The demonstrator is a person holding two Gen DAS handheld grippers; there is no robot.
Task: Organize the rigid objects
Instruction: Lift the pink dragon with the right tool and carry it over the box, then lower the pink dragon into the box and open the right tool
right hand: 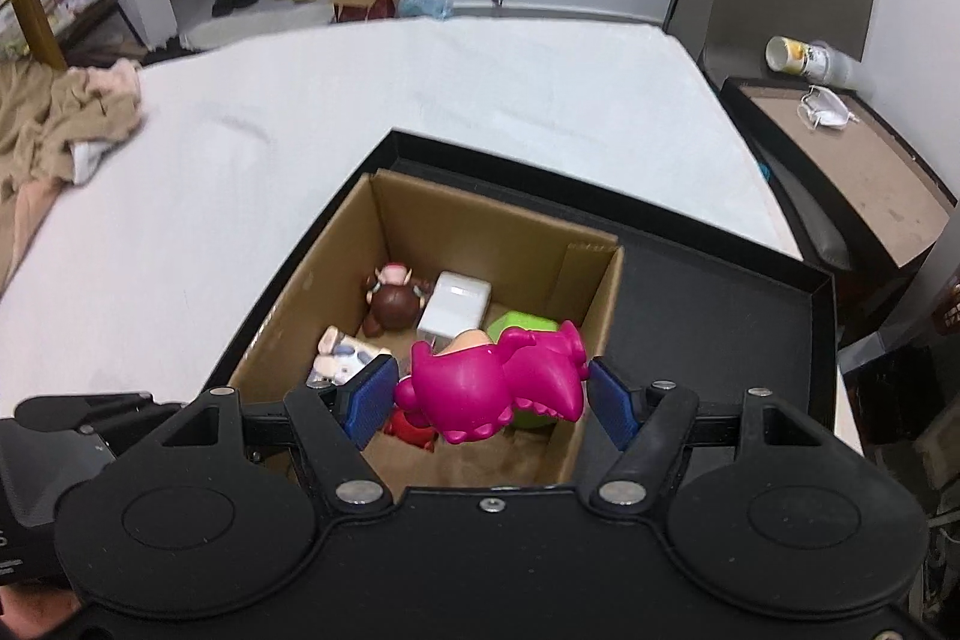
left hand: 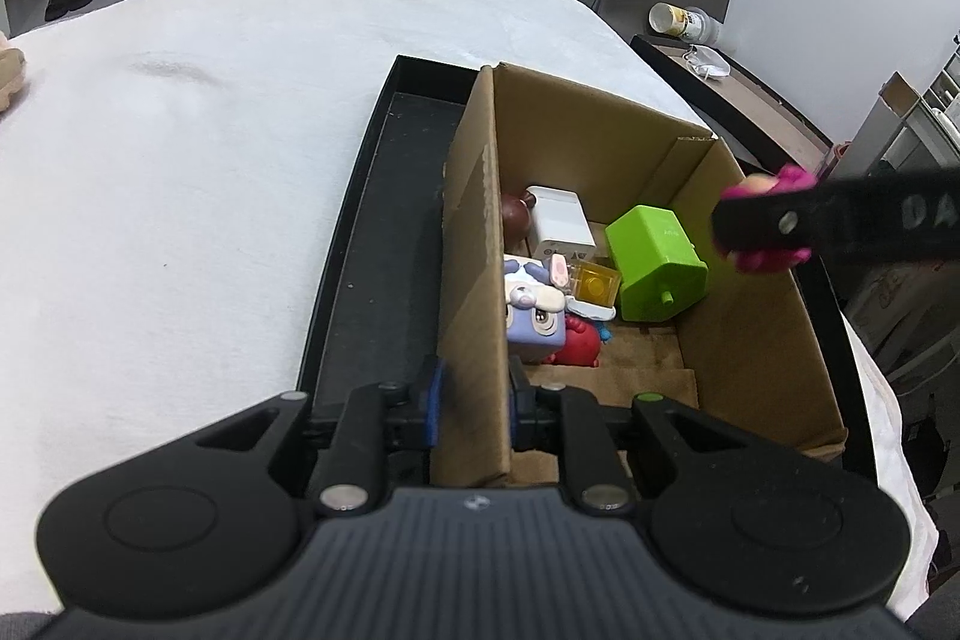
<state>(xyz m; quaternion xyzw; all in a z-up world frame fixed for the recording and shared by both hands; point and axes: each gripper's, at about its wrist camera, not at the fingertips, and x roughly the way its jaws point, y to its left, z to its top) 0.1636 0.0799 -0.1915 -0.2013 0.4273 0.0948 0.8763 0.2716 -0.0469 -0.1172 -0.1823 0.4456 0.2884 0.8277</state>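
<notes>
Toys crowding cardboard box beneath right gripper seemingly clamped on magenta dinosaur.

Red toy mostly hidden behind the pink dinosaur

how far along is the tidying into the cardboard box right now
Mostly done: a white charger, green block and several figurines already lie in the cardboard box. In hand: the right gripper holds a magenta dinosaur above it; the left gripper pinches the box wall. Left: dropping the dinosaur.
</notes>
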